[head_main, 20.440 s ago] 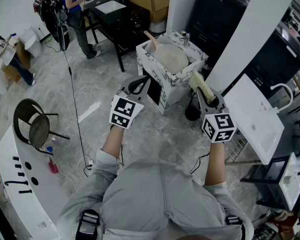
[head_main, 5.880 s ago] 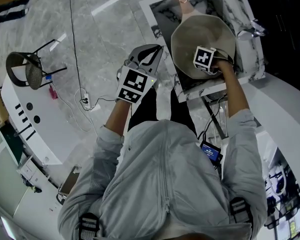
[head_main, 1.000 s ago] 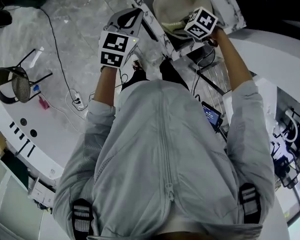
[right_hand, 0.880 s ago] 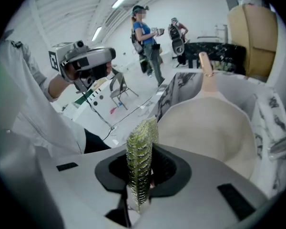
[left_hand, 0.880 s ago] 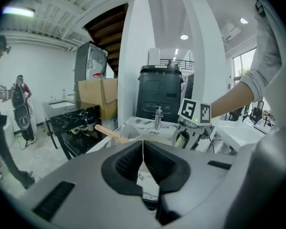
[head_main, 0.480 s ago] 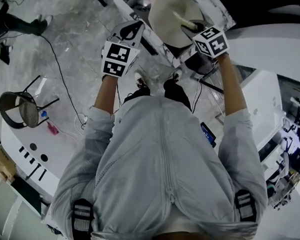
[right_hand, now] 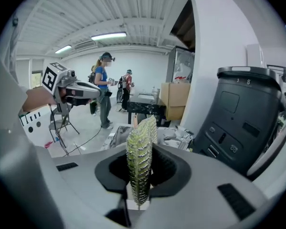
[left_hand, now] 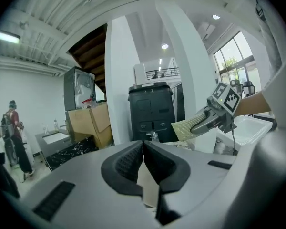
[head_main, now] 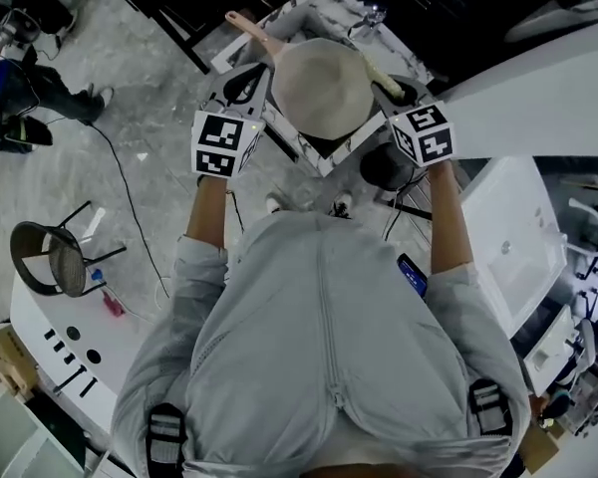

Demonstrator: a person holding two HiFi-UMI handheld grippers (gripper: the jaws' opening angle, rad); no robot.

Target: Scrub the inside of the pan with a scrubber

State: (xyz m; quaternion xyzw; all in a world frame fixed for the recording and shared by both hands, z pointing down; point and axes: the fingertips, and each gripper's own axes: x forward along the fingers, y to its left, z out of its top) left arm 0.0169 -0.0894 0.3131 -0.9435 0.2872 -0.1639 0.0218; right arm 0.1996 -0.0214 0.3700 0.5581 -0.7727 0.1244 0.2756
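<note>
Marbled basin (head_main: 311,153) holds pan (head_main: 319,88). Right claw (head_main: 395,92) clamps scrubber (right_hand: 139,159) over pan's right rim, pointed level, seemingly off the surface. Left claw (left_hand: 143,149) closed, empty, beside left rim. Next, probably: tip scrubber down into pan, rub.

Scrubber (right_hand: 140,157) now out of pan (head_main: 319,93)

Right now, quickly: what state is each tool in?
Left tool: closed, nothing in it.
Right tool: closed on the scrubber.

Round chair (head_main: 58,259); cardboard box (left_hand: 88,123); black cabinet (right_hand: 238,116).
</note>
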